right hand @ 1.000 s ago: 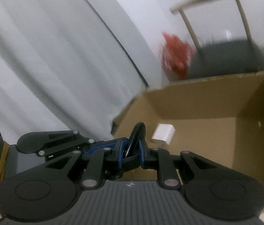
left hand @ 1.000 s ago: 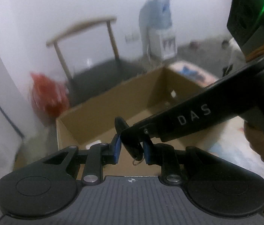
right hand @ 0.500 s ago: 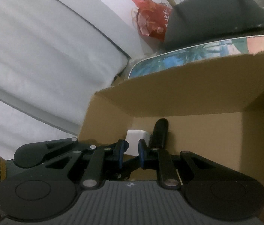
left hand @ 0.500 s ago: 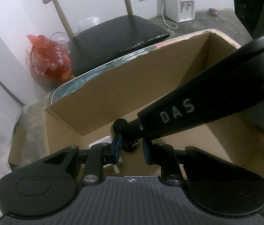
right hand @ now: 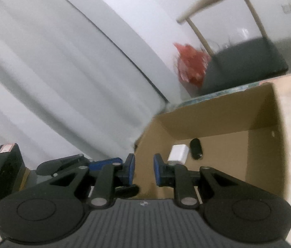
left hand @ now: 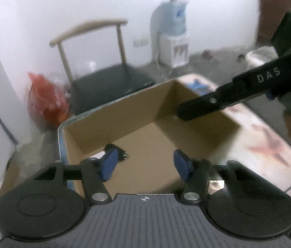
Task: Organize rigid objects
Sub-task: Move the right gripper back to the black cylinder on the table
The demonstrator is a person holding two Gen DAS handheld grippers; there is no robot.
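An open brown cardboard box (left hand: pixel 197 128) sits on a table (left hand: pixel 269 144) covered in a pale cloth with reddish and blue patterns. On the box floor, near the far left corner, lies a small black oblong plastic object (right hand: pixel 196 148) with rounded ends, smooth and slightly glossy; just beside it on its left lies a small white rectangular block (right hand: pixel 179 153), also smooth. The two look to be touching or nearly so. The left gripper (left hand: pixel 144 163) hovers above the near edge of the box with its blue-padded black fingers spread wide apart and nothing between them; the black object shows just beyond its left fingertip, down inside the box. The right gripper (right hand: pixel 144 168) is also open and empty, its blue pads parted by a narrower gap, held over the near left corner of the box, with the white block just past its right fingertip. In the left wrist view, the right gripper reaches in from the right, above the box's right wall. Behind the table stands a chair (left hand: pixel 108 82) with a black seat and a curved pale wooden back, a red plastic bag (left hand: pixel 46 101) on the floor beside it, and a white water dispenser (left hand: pixel 172 41) with a blue bottle against the white wall. Both views are somewhat blurred.
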